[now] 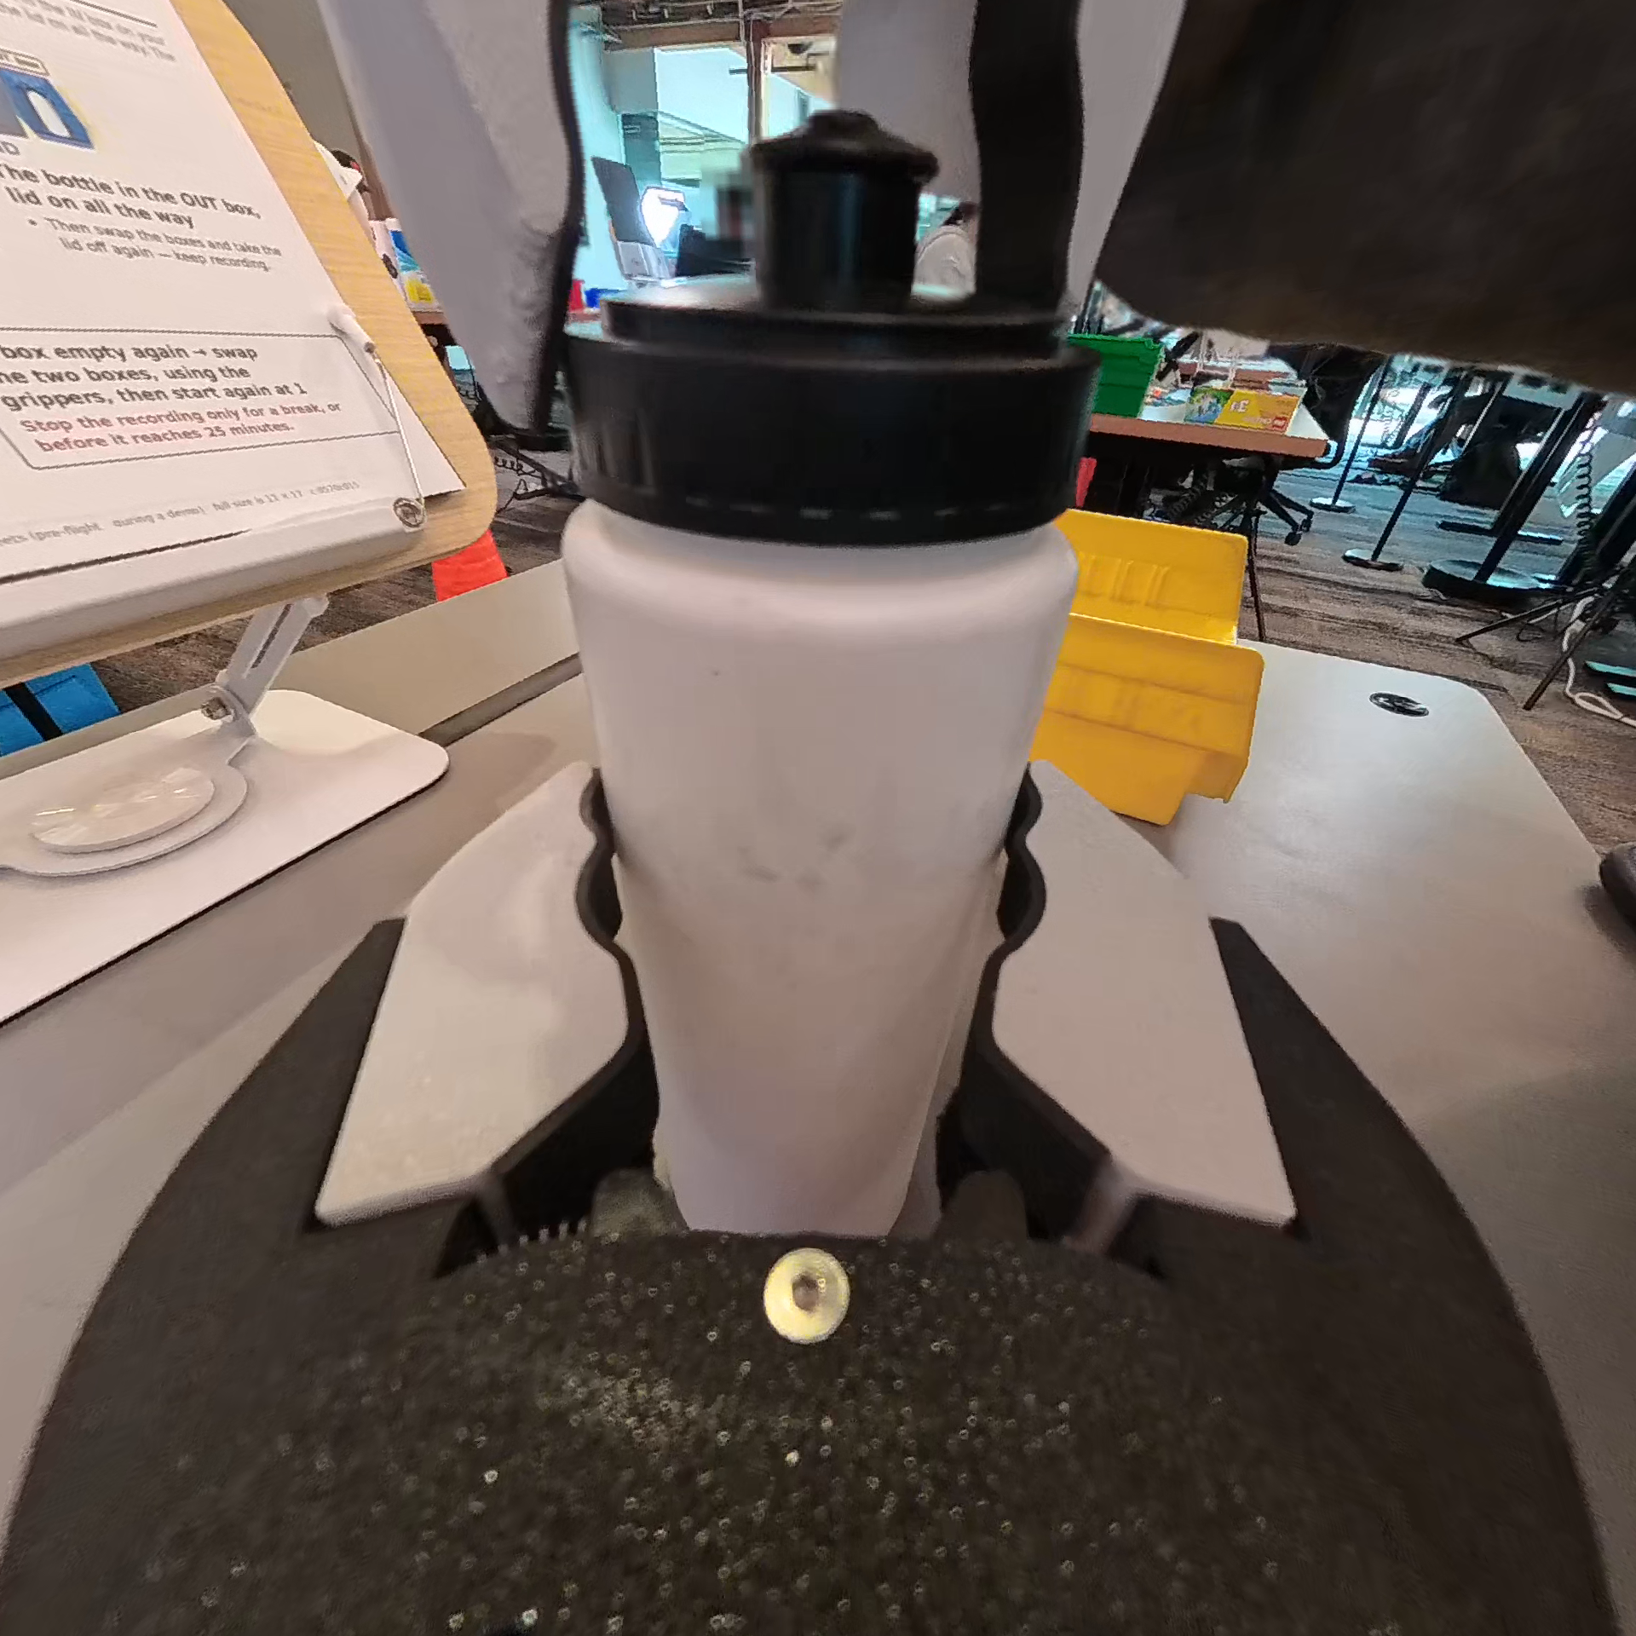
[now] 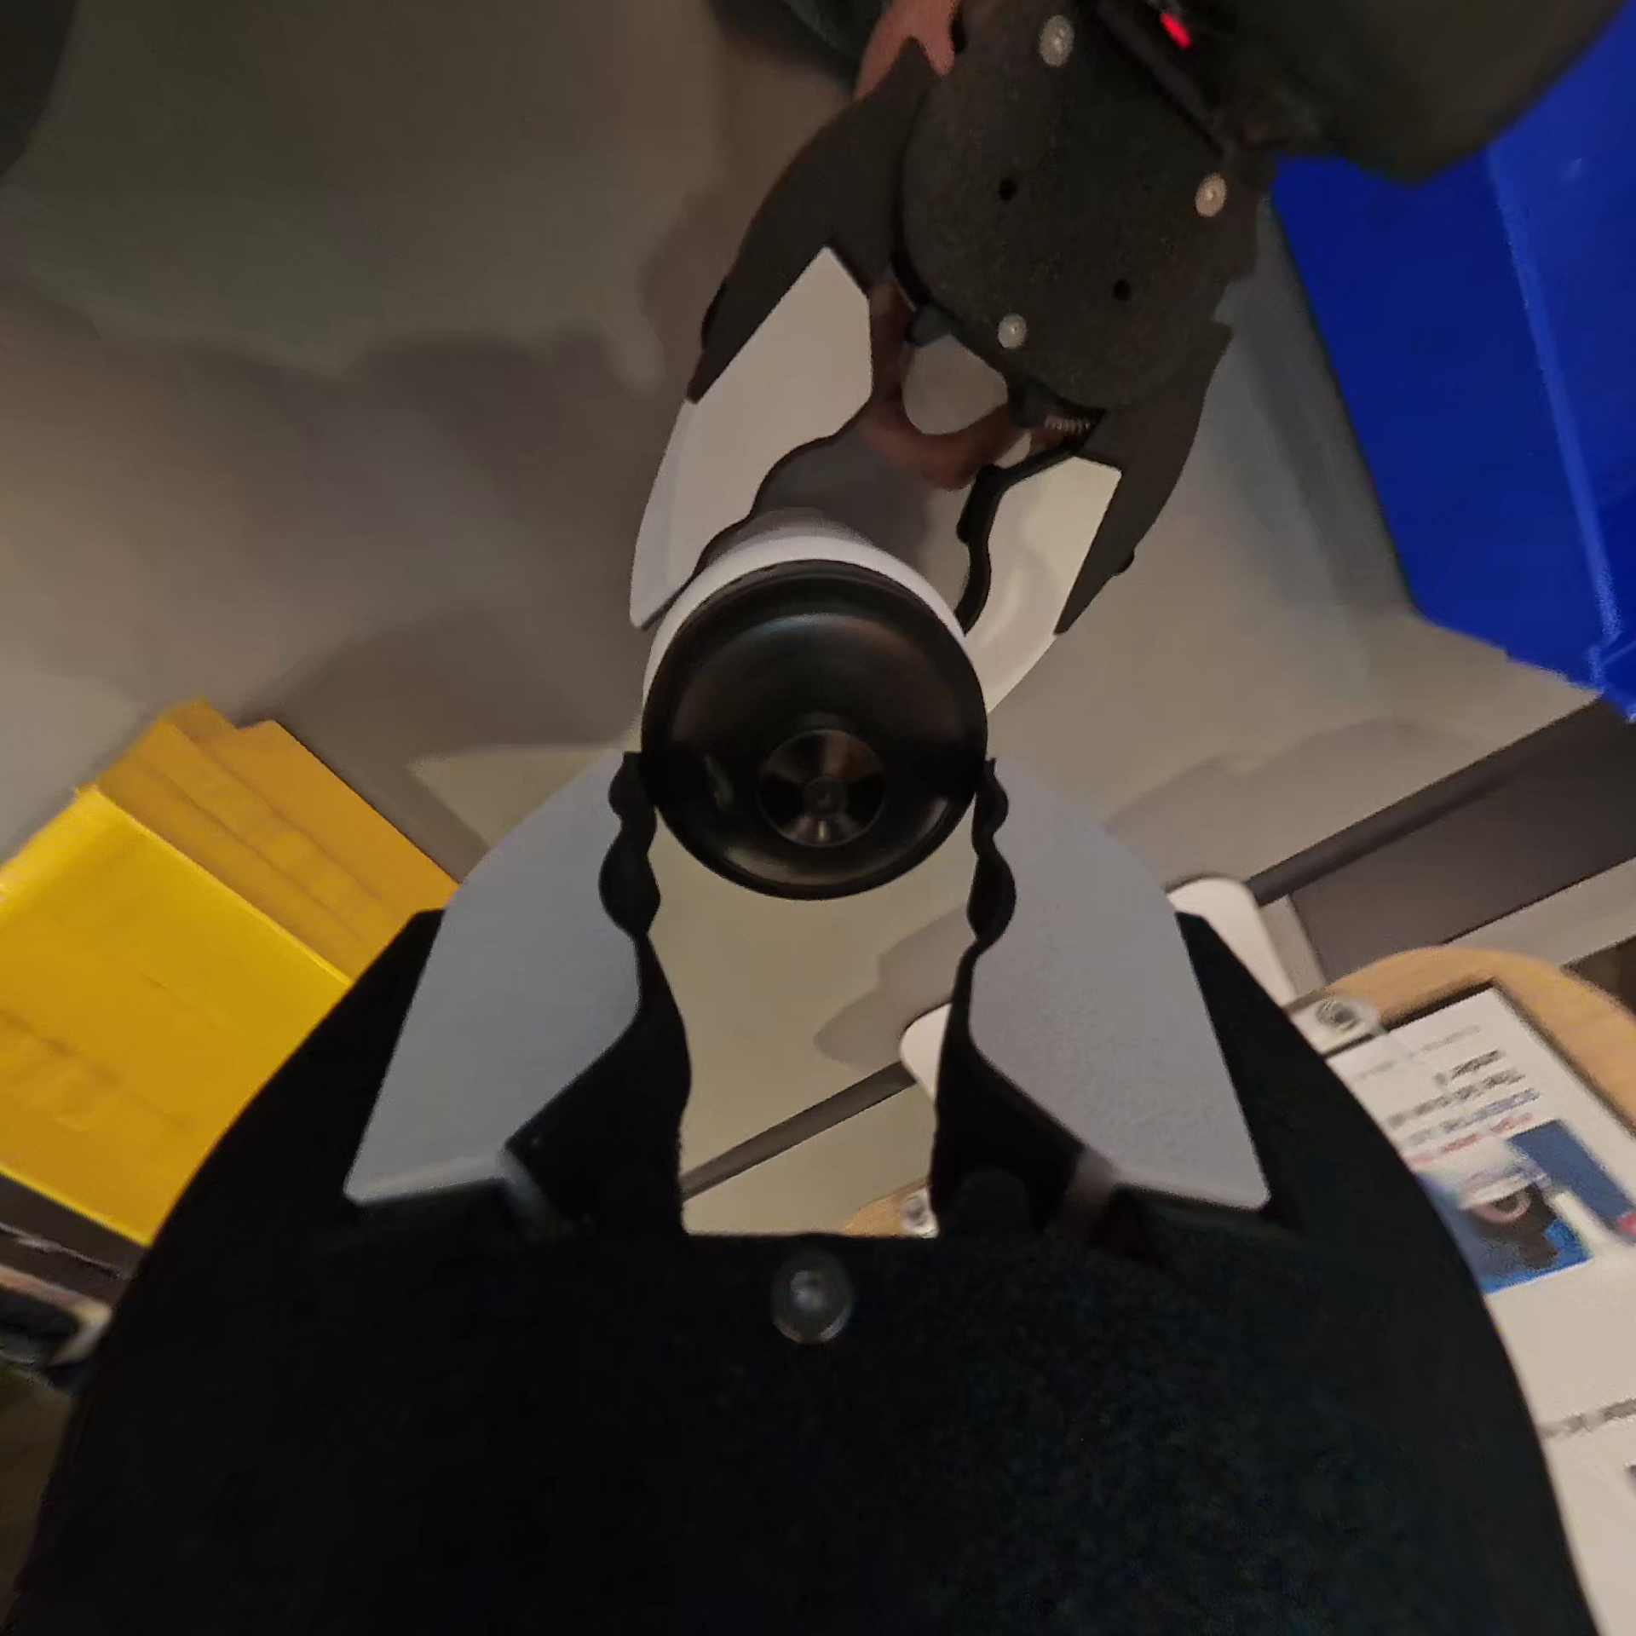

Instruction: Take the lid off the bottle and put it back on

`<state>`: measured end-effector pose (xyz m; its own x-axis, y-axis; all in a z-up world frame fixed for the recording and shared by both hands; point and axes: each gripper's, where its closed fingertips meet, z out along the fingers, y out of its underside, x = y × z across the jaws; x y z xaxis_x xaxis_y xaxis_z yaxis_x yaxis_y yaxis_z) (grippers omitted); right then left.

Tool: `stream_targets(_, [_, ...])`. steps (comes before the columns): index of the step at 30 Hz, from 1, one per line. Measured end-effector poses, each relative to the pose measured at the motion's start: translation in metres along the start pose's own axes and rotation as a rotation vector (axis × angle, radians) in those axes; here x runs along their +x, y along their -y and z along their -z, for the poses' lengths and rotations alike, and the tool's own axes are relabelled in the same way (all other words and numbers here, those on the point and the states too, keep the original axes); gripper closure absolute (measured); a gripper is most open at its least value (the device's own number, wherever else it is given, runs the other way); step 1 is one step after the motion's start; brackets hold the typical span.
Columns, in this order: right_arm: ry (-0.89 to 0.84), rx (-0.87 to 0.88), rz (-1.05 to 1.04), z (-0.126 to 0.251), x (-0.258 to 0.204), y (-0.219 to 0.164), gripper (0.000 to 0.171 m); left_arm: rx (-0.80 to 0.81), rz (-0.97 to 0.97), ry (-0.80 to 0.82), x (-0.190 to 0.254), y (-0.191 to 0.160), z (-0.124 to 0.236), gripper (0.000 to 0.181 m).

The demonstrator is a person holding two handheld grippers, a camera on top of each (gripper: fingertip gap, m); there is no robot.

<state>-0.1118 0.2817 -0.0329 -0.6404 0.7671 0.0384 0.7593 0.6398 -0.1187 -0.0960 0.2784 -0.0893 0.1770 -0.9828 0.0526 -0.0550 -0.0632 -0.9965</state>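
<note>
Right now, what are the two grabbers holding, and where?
The left gripper holds the white bottle around its body. The right gripper pinches the black lid by its rim.

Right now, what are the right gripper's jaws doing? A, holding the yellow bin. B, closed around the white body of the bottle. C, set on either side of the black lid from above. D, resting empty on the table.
C: in the right wrist view, the right gripper has one jaw on each side of the black lid, while the left gripper clamps the white bottle.
</note>
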Motion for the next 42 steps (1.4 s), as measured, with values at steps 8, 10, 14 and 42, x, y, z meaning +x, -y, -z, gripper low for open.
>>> stream_targets(8, [-0.013,-0.230,-0.524,0.001,-0.008,-0.002,0.102,-0.019,-0.014,0.038,0.001,-0.001,-0.001,0.097])
stream_targets(10, [-0.026,-0.265,-0.650,0.001,-0.011,-0.002,0.102,-0.021,-0.012,0.053,0.001,-0.001,0.000,0.097])
stream_targets(14, [-0.038,-0.228,-1.000,0.000,-0.011,0.001,0.102,-0.023,-0.005,0.087,-0.002,-0.001,0.000,0.097])
stream_targets(42, [-0.151,-0.068,-1.068,0.027,-0.010,0.018,0.054,-0.025,-0.042,0.070,-0.002,-0.002,0.001,0.097])
